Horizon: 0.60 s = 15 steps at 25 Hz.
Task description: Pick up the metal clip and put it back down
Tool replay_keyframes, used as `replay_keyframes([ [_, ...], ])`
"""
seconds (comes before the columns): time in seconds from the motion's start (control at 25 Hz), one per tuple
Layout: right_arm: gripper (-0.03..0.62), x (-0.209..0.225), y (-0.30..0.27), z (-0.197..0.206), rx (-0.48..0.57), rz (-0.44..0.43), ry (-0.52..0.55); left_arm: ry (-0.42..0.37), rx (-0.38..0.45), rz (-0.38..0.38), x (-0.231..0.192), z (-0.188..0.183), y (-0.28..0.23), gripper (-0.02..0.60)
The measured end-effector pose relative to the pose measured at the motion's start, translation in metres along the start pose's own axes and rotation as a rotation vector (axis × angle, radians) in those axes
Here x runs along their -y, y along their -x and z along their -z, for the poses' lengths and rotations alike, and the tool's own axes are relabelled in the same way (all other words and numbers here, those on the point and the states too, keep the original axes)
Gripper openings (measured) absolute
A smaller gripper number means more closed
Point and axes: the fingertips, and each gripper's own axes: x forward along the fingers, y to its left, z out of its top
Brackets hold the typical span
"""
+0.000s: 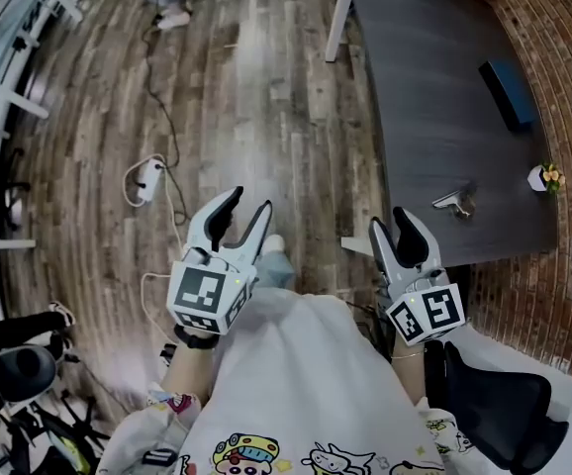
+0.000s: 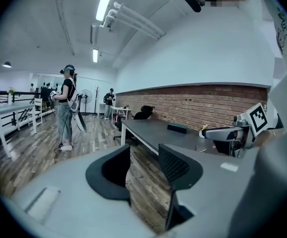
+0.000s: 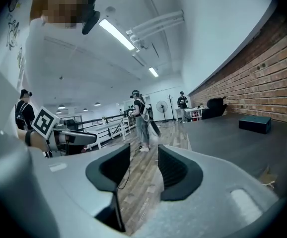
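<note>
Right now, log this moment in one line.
left tongs: open, empty | right tongs: open, empty | metal clip: lying on table, not held | both tongs: short of table

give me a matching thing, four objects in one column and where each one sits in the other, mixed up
Things:
1 metal clip
2 dark box
3 power strip
4 flower pot

Places:
a on the wooden floor
b on the table, right at the edge by the brick wall
c on the table, farthest from the person
d on the table, near the edge closest to the person, away from the wall

Pairs: 1-d, 2-c, 3-a, 4-b
</note>
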Motion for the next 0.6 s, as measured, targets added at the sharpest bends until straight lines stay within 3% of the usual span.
replay_keyframes([
  [0.28,0.178,0.011,-0.037,0.003,-0.018,0.084,-0.043,-0.019,-0.025,0.052,-0.043,-0.008,-0.026,0.189],
  [0.6,0.181,0.019,-0.051,0.009,-0.066,0.159,-0.067,-0.01,-0.064,0.114,-0.06,-0.003,-0.046,0.189],
])
